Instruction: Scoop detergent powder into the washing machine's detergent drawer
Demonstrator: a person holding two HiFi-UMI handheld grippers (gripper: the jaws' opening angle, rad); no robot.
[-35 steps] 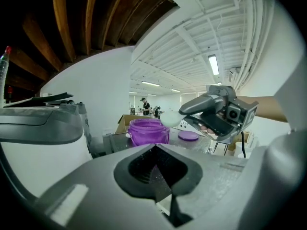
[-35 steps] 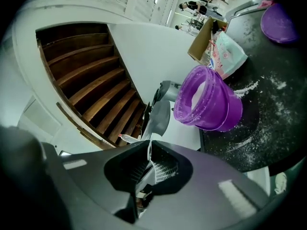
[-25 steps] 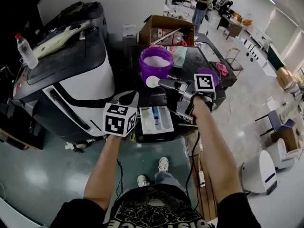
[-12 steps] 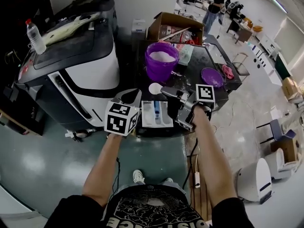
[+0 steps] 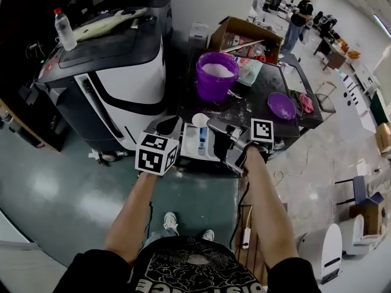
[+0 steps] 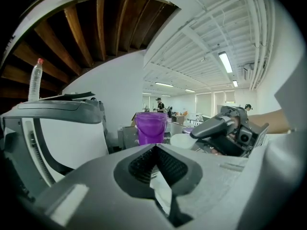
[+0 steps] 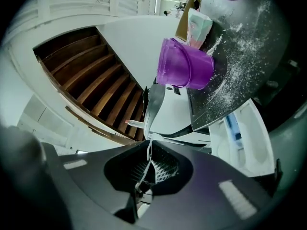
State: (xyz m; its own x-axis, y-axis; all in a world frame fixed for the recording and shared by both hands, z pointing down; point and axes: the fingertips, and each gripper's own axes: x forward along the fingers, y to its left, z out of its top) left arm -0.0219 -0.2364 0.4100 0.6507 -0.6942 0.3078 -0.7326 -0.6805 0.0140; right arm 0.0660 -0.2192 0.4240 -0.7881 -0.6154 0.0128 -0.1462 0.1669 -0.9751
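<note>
Right gripper [image 5: 215,126] clamped on the scoop [image 5: 200,119] handle, bowl over the detergent drawer [image 5: 188,151] at its 12 o'clock end (lined up to tip powder in, I judge). Left gripper [image 5: 165,126], jaws together, sits out of the way at the drawer's 9 o'clock. Purple bucket [image 5: 215,78] is at 12 o'clock beyond.

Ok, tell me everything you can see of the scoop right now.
The scoop is small, white and looks like plastic, with a round bowl full of white powder and a thin flat handle. The right gripper is shut on the handle, which shows edge-on between its pads. The bowl is held roughly level over the far end of the open detergent drawer; whether it touches the drawer can't be told.
</note>
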